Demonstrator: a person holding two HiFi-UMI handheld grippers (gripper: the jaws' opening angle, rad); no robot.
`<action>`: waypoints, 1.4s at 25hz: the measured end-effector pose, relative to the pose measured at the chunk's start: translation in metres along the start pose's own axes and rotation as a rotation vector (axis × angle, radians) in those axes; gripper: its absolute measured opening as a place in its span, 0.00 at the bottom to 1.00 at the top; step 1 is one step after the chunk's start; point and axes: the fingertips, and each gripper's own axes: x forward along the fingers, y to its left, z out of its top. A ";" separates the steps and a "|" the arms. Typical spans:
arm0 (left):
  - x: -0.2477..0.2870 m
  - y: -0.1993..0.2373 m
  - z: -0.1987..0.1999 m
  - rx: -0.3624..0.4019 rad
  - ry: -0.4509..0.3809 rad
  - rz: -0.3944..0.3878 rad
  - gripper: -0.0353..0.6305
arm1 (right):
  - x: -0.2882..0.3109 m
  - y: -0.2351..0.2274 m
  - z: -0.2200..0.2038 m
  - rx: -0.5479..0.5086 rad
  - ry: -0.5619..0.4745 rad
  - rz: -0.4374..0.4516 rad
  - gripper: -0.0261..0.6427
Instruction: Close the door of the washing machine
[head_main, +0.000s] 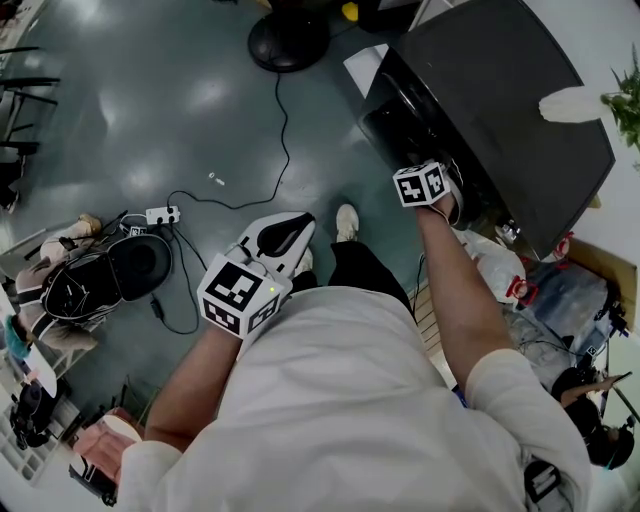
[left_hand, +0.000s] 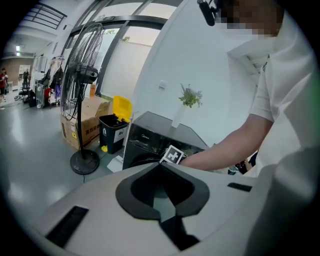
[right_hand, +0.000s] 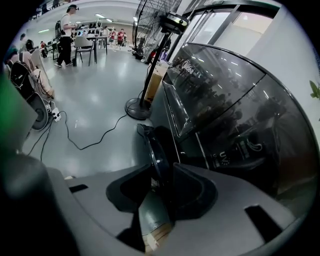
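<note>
Not done yet. Can see the door of the washing machine swung out from the dark front, edge on in the right gripper view. Sits low on the floor, over on the right.

Has the right hand-held gripper down at that door, jaws spread wide, with the door's rim between the 2 jaws. Looks loose there, not pinched, though hard to be sure on the far side of the rim.

Has the left hand-held gripper near the body, well apart from the machine, jaws pressed together on nothing.

So far: at the door, ready. Left to do: swing the door round to the front, then press until flat and clicked shut. Most likely needs only the right side for that.
</note>
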 end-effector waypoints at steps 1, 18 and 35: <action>-0.001 0.001 0.000 0.000 0.001 0.000 0.08 | 0.000 0.000 0.000 0.005 0.004 -0.004 0.25; -0.028 -0.005 -0.009 0.028 -0.014 -0.040 0.08 | -0.013 -0.003 0.001 0.010 -0.033 0.052 0.22; -0.076 -0.037 -0.033 0.097 -0.059 -0.169 0.08 | -0.161 0.041 0.005 0.320 -0.344 0.209 0.06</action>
